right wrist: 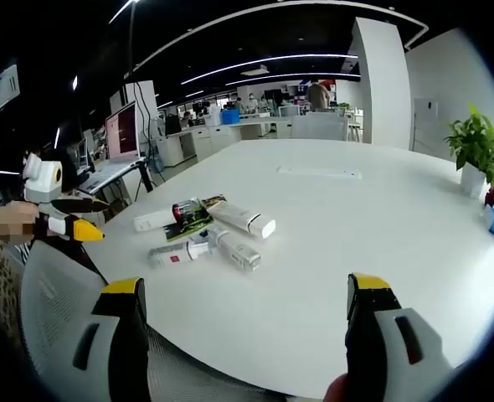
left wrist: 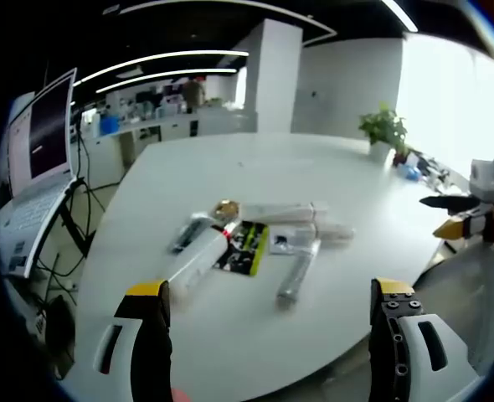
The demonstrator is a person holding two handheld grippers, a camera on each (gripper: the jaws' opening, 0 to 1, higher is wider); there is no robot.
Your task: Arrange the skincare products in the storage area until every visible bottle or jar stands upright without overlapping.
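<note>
Nothing stood upright yet: the skincare tubes (right wrist: pixel 230 226) apparently all lay heaped at twelve o'clock on the white desk (right wrist: pixel 356 218). Both the left tongs (left wrist: pixel 268 301) and right tongs (right wrist: pixel 243 297) gaped wide, empty.

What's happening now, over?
Left gripper and right gripper open, holding nothing. Skincare tubes lie flat in a cluster on the white table, none upright. Nothing blocking the way.
</note>
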